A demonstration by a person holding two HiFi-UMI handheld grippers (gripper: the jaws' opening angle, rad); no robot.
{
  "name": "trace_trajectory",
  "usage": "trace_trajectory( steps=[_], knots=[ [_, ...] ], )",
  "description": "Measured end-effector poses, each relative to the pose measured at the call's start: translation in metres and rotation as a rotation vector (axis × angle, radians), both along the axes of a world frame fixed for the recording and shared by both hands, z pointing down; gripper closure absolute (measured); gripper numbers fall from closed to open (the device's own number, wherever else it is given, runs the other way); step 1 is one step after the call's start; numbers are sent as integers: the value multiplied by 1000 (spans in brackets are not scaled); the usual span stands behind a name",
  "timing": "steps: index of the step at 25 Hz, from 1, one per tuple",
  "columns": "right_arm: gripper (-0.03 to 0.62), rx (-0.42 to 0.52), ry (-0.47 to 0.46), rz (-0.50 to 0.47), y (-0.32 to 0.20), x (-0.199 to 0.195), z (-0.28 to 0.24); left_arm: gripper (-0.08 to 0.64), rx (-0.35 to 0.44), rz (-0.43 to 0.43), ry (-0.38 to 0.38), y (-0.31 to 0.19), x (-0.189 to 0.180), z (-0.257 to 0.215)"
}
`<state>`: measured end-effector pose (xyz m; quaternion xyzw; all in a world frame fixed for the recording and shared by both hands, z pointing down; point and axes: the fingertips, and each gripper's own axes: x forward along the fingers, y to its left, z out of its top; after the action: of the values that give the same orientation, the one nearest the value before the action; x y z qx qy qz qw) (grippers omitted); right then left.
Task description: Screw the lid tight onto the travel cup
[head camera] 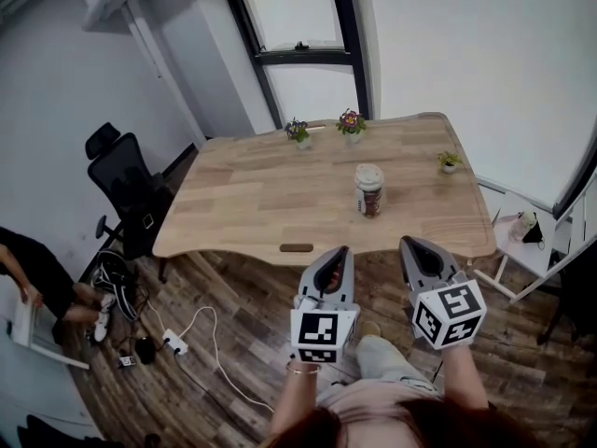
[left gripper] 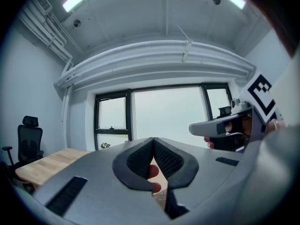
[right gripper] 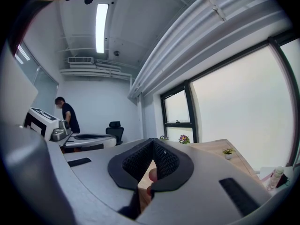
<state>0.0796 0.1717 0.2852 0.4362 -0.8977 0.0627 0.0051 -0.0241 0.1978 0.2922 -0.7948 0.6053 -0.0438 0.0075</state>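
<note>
Travel cup (head camera: pixel 368 194), dark with pale lid (head camera: pixel 368 175) on, upright on table (head camera: pixel 252 203); label too small to read. Left gripper (head camera: pixel 338 255), right gripper (head camera: pixel 416 247): jaws together, empty.

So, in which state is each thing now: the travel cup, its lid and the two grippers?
travel cup: upright on the table, not touched
lid: sitting on top of the cup; how tight, cannot tell
left gripper: shut, empty, short of the table
right gripper: shut, empty, short of the table
</note>
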Motion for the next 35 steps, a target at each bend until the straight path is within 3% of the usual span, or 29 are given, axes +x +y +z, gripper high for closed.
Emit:
trace_trajectory(
  steps=[35],
  knots=[
    [592,-24,-4,-5,13,12,4,558,-11,-2,1,18,12,2]
  ],
)
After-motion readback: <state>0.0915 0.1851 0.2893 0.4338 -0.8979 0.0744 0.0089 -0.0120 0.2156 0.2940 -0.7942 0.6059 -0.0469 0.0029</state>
